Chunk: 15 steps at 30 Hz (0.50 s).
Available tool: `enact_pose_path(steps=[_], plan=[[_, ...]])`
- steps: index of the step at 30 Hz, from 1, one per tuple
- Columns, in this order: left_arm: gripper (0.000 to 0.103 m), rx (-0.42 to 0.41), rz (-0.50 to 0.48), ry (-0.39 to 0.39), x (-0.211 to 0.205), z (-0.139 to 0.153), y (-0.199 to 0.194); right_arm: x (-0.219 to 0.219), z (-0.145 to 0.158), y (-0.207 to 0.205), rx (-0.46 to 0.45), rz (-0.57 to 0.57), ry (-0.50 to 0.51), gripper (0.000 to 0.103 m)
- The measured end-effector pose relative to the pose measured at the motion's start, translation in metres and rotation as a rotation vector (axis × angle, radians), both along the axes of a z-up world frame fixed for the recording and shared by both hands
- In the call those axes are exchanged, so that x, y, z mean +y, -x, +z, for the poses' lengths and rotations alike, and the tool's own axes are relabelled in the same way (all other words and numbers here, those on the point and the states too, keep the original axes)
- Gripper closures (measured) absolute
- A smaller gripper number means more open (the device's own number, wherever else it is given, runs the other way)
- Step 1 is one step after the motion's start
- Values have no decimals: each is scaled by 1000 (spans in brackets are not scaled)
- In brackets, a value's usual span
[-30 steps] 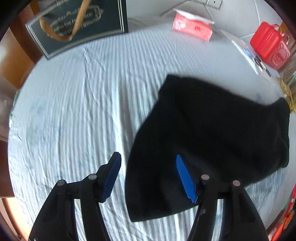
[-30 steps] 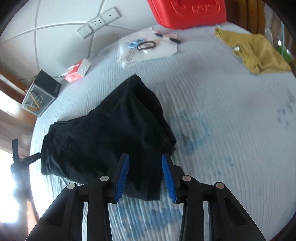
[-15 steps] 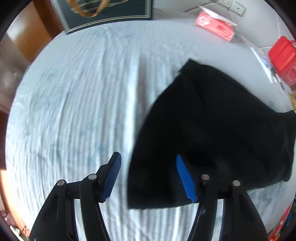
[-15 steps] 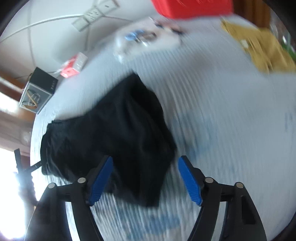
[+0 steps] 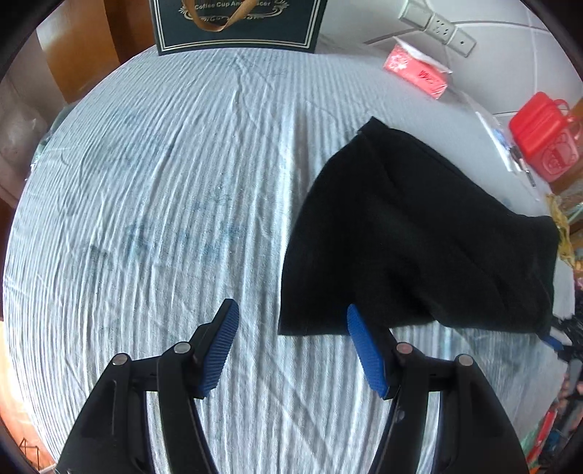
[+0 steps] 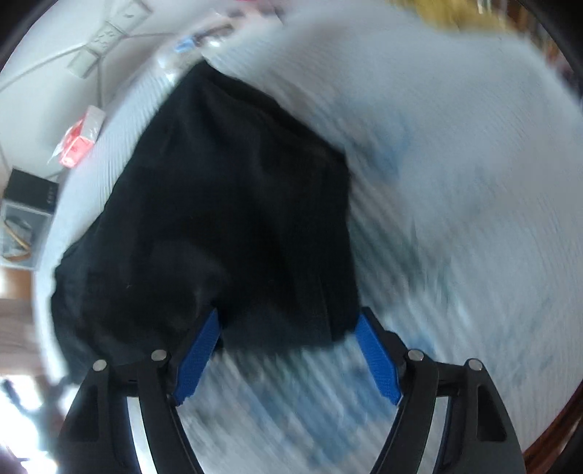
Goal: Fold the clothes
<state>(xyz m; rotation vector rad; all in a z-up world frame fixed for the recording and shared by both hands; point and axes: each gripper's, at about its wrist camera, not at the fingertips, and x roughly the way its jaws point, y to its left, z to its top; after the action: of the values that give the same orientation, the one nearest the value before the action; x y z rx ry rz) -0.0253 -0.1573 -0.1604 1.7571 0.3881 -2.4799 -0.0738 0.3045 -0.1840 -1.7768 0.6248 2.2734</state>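
two handheld tongs, each with blue ribbed pads on black arms, hover spread wide over one black cloth garment (image 5: 419,233) lying partly folded on a pale blue-white ribbed tablecloth (image 5: 164,189). left gripper (image 5: 291,346) is released and grasps nothing; its right pad (image 5: 364,352) sits at the garment's near corner, its left pad over bare cloth. right gripper (image 6: 288,353) is likewise released, its two pads straddling the garment's near edge (image 6: 233,218); whether they touch it cannot be told through the blur.

only the left wrist view is sharp, showing one dark green gift bag with gold lettering and a tan ribbon handle (image 5: 237,22) at the far edge, one red packet (image 5: 417,73), one white power strip (image 5: 435,27) on the wall, one red plastic container (image 5: 543,138) and a clear plastic bag of small items (image 5: 504,142). the right wrist view, smeared, repeats the red packet (image 6: 78,140), the power strip (image 6: 105,40) and the bag seen from its side (image 6: 25,215), and alone shows a yellow cloth (image 6: 459,14) at the top.
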Motion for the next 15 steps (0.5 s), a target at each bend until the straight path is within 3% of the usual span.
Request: enact_pose_path(steps=[1,2,3,7,11,14,15], plan=[[42,6,-5,-8,-2,2,-4,-9,3,3,-10,23,-66,61],[42,12,-9,-15,-4,5,-8,-15,5,5,1,44,-63,82],[42,19,-10,-19,-7,8,-14,-25,11,8,13,70,-43,90],[42,42,8,-2,-23,23,-34,-86,69,23,153,224,-91,90],[42,82,49,5,-37,41,-49,-186,133,36,324,474,-58,90],[42,112,79,-10,-47,52,-60,-264,142,43,354,664,10,86],[42,117,89,-13,-49,54,-62,-283,137,45,338,711,41,79]])
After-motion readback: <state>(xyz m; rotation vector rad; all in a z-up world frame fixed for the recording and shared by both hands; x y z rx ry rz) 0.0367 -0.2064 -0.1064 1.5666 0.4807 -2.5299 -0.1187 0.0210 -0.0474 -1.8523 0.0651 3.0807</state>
